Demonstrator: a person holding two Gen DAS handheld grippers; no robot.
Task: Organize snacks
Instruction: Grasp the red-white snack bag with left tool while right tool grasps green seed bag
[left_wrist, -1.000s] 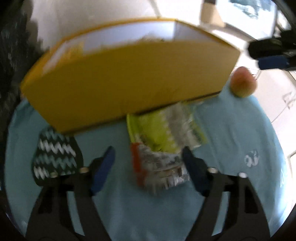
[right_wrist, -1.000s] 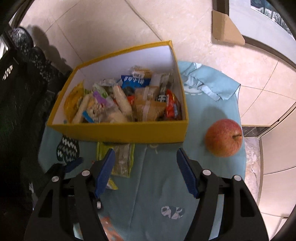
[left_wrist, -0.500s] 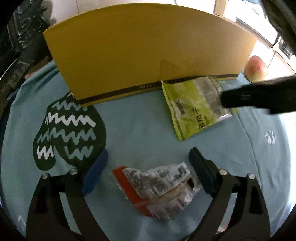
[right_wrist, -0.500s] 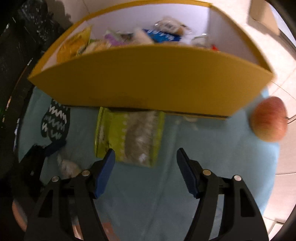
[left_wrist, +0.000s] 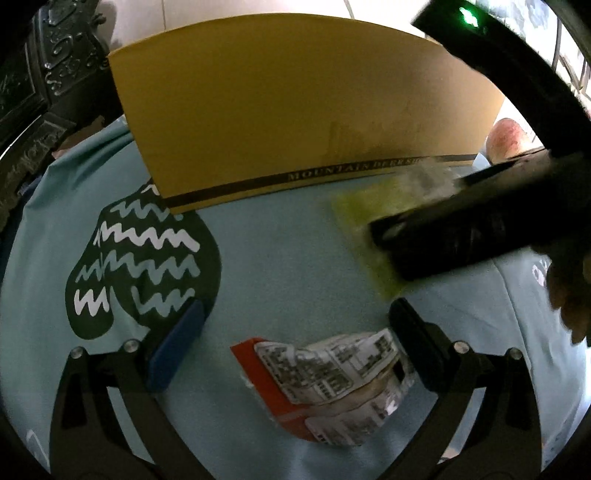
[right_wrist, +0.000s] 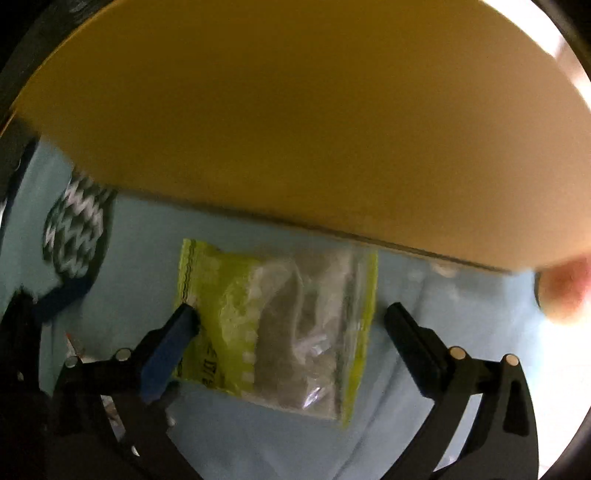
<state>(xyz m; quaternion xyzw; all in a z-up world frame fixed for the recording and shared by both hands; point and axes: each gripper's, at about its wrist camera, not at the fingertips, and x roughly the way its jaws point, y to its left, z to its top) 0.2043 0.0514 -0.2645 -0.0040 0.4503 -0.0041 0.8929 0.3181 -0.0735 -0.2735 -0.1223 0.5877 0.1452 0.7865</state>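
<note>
Your left gripper spreading wide, jaws just been opening, straddling red-and-white snack packet lying on blue cloth. Your right gripper likewise opening wide, hanging over green seed packet, left pad at its edge. Yellow box standing just behind; apple at far right.

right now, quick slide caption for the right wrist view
Open right gripper straddling a green snack packet on the blue cloth, just in front of the yellow box.
</note>
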